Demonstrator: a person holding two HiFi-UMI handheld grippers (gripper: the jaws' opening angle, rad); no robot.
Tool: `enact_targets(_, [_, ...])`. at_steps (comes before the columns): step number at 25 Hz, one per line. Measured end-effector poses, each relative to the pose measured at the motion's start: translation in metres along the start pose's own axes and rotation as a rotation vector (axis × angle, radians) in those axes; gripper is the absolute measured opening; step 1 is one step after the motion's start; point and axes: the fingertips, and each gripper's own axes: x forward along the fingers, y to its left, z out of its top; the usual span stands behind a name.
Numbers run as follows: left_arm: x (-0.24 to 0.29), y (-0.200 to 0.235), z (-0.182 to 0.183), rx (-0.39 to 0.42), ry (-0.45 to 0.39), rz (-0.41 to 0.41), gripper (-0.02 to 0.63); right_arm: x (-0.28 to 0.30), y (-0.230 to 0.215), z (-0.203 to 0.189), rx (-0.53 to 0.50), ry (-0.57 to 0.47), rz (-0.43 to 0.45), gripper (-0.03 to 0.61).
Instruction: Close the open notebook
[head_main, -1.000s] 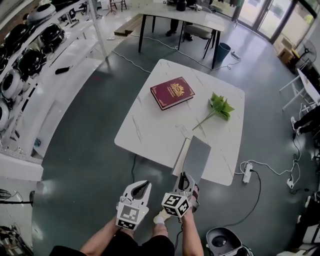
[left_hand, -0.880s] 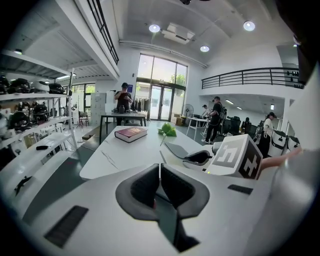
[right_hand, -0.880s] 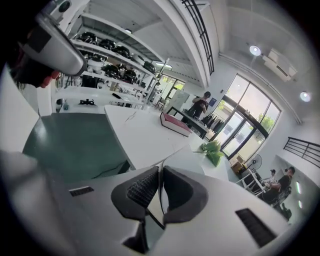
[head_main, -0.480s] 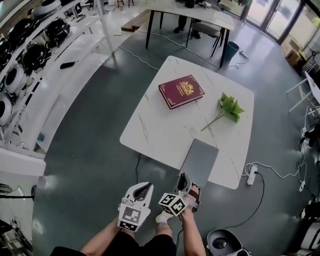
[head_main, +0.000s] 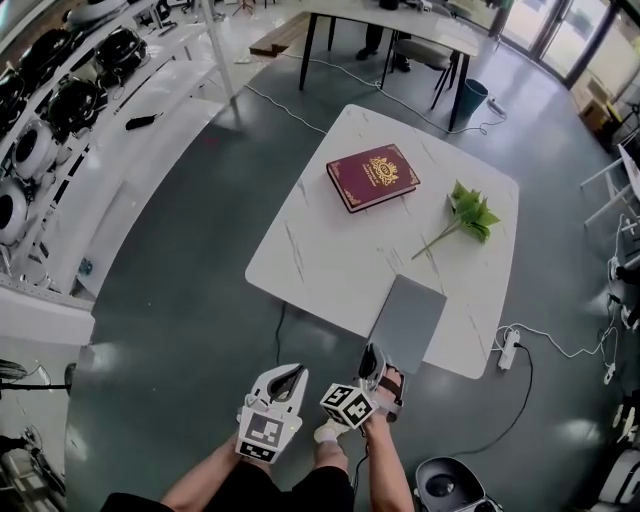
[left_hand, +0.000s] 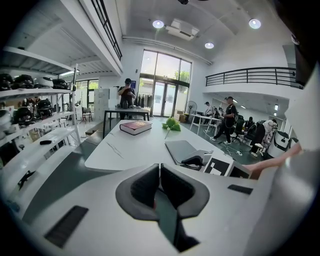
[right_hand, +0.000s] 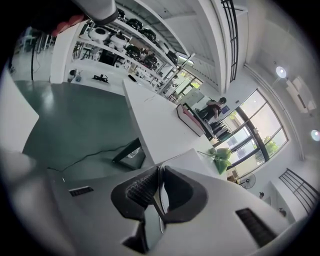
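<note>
**Both grippers idle below a notebook that already looks shut**

Starting at the left, the left gripper (head_main: 287, 373) hangs low over the grey floor, short of the white marble-patterned table (head_main: 320, 250). Its own view shows the dark pads pressed together with nothing between them. Just beside it, the right gripper (head_main: 372, 357) is all but closed too, with only a hairline slit between the pads, and it holds nothing.

On the table, a closed maroon hardback book with a gold emblem (head_main: 372, 178) lies toward the far edge. The flat grey notebook (head_main: 410, 318) sits at the near edge, toward the near right corner, and its cover appears to be down. A green leafy sprig (head_main: 470, 213) lies by the right edge.

The main risk, as I judge it, is that the notebook seems to jut out past the near edge. A downward press on that end, or a nudge from a rising gripper, could tip it to the floor. Pushing on a cover that is already flat would only slide it. The white power strip (head_main: 510, 347) and its cable on the floor could catch a foot.

From above, the right gripper covers the notebook's near end. I cannot tell how far the notebook overhangs, or whether the cover sits fully flat.
</note>
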Motion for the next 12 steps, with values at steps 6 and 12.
enact_targets(6, [-0.005, 0.001, -0.002, -0.001, 0.000, 0.002, 0.031, -0.005, 0.000, 0.004, -0.004, 0.000, 0.003, 0.058])
enact_targets(12, [-0.017, 0.001, -0.001, -0.001, -0.005, 0.005, 0.031, -0.012, 0.005, 0.006, 0.027, -0.009, 0.024, 0.116])
